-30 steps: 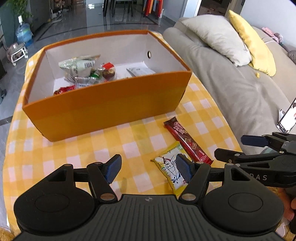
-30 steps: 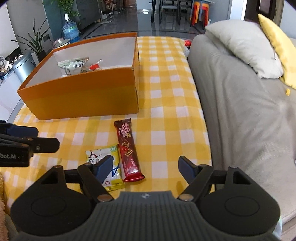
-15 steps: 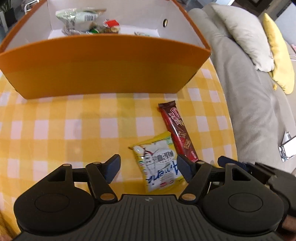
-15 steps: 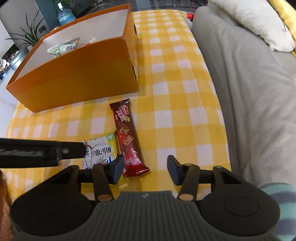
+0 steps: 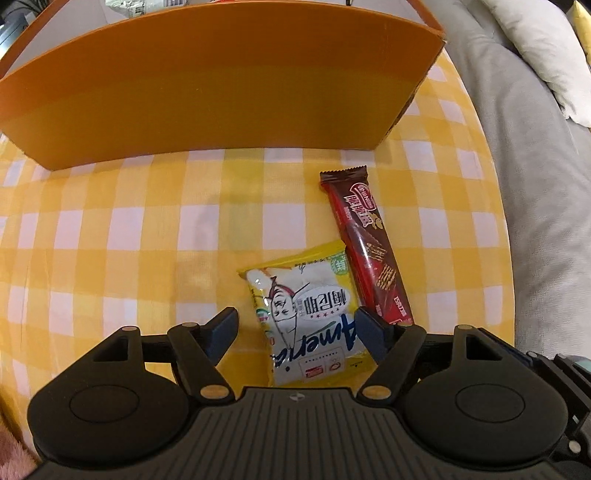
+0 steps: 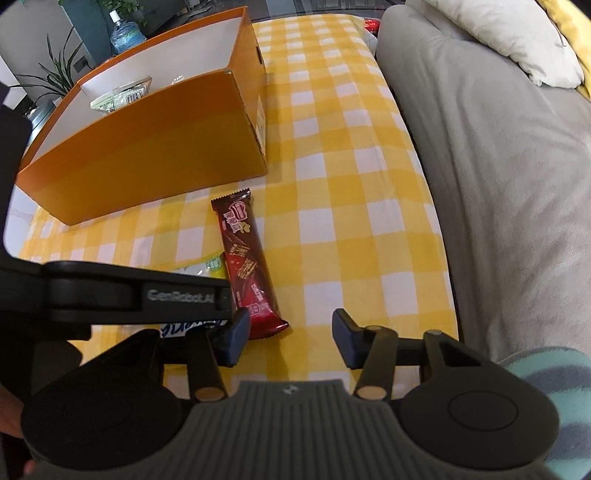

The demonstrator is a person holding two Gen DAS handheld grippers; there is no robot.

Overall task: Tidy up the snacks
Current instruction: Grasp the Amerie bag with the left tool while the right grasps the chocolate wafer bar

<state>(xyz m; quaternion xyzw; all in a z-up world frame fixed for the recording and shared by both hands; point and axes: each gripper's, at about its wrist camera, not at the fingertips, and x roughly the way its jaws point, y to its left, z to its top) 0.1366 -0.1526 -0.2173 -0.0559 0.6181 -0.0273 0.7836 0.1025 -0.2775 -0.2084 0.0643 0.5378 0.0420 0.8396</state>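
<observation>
A yellow-and-white snack packet (image 5: 306, 317) lies flat on the yellow checked tablecloth (image 5: 110, 240). My left gripper (image 5: 295, 332) hangs open just above it, one finger on each side, pads not pressing. A red-brown chocolate bar (image 5: 369, 243) lies beside the packet on the right, pointing towards the orange box (image 5: 221, 85). In the right wrist view the chocolate bar (image 6: 247, 266) has its near end just inside the left finger of my right gripper (image 6: 291, 338), whose jaws stand half open and touch nothing. The left tool's black body (image 6: 110, 295) hides most of the packet there.
The orange box (image 6: 147, 158) holds several wrapped snacks (image 6: 122, 98). A grey sofa (image 6: 498, 184) with a pale pillow (image 6: 509, 40) runs along the table's right edge. A water bottle (image 6: 123, 35) and plants stand beyond the box. A striped sleeve (image 6: 535, 373) shows at lower right.
My left gripper came down and forward until the yellow packet lay between its fingers. My right gripper sank a little towards the bar's near end and its jaws narrowed.
</observation>
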